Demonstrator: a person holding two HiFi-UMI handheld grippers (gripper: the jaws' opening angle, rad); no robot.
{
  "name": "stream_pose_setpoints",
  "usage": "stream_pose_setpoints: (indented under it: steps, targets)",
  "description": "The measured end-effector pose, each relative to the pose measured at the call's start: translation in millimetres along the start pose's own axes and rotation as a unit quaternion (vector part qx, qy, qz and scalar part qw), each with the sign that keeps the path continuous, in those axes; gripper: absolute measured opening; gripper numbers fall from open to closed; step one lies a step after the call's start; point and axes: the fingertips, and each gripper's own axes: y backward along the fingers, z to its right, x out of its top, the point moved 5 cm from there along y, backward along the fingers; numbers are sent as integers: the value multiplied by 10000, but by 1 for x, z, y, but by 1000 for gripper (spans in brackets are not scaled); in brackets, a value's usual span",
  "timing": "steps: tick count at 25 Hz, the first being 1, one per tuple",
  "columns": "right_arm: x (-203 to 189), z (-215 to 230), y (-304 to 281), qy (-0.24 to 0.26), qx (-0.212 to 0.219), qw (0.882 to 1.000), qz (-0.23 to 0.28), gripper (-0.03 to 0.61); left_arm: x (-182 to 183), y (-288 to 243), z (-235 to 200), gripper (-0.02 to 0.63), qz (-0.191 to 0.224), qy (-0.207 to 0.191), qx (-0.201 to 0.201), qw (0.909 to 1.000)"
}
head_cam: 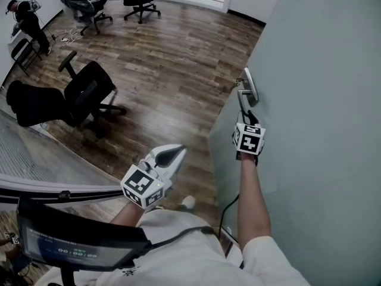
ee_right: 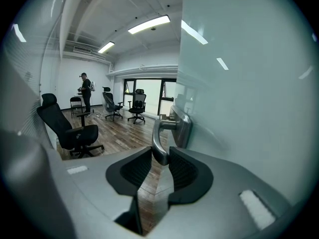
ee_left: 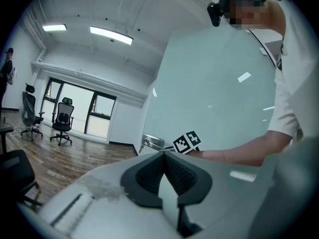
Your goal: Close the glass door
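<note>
Door: a frosted, pale grey-green glass door (head_cam: pixel 321 88) is seen filling the head view from 12 to 5 o'clock. No frame is met by its free edge, so it is judged not yet closed.
Handle: a brushed-metal lever handle (ee_right: pixel 157 142) is mounted on a rounded steel plate near the door's edge, at about 1 o'clock from the centre of the head view.
Right gripper: the right gripper (head_cam: pixel 245 113) is stretched out to the handle. Its ribbed black fingers (ee_right: pixel 182 171) are clamped on the curved lever, with one pad pressed against each side.
Reason for grip: the lever is judged to have been taken because no purchase is offered by the smooth pane, and the door can be swung by it.
Left gripper: the left gripper (head_cam: pixel 174 154) is held low by the body at 6 o'clock. Its fingers are closed tip to tip on nothing, and it is judged to be kept clear of the door's swing.
Materials: hard, glossy glass and polished round metal are met by soft ribbed pads, so a slip along the lever is thought possible.
Surroundings: a brown wood-plank floor (head_cam: pixel 178 58) is seen, with a black office chair (head_cam: pixel 89 94) at 9 o'clock and a standing person (head_cam: pixel 27 16) far off at 10 o'clock.
</note>
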Motion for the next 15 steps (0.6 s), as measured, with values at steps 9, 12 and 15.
stream_pose_setpoints:
  steps: [9,12,15]
  targets:
    - [19,-71,27,217,109,9997,-42,117,16,73,-26,0,172,59,49,9998]
    - [23,-81,32,283,194,9994,-43,117,21,81,-26,0,207,56,79,9997]
    - [20,-89,30,301,291,9991,-62,117,20,84,-28,2,222,41,117,9997]
